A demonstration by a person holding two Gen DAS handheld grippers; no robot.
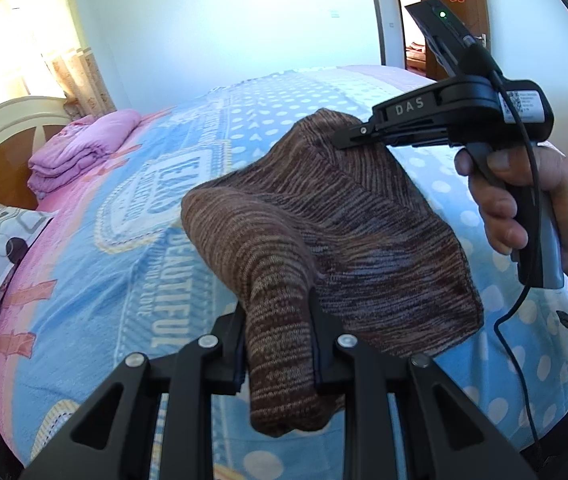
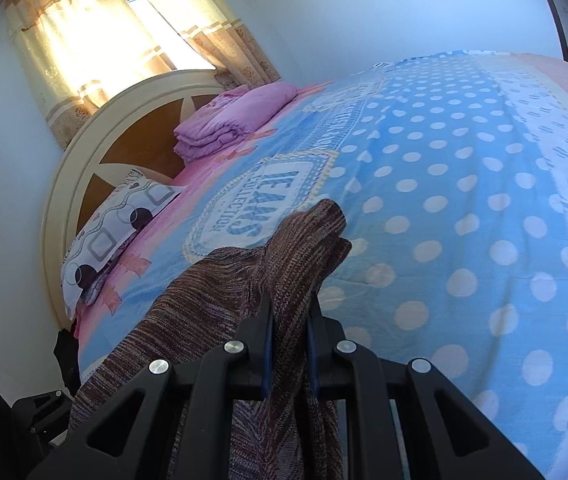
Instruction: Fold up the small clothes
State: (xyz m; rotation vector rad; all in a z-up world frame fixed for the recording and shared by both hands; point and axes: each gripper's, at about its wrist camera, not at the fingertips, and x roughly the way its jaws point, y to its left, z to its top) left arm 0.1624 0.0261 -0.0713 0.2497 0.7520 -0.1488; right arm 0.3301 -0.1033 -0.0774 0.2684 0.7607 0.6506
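- left gripper (image 1: 279, 344) clamped on a bunched end of the brown knit garment (image 1: 364, 216)
- right gripper (image 2: 288, 336) pinching its other end, above the bedspread (image 2: 464, 200)

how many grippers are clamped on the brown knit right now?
2. The left gripper pinches a bunched part of the brown knit garment at bottom centre of its own view; the right gripper grips the far upper edge, held above the bed.
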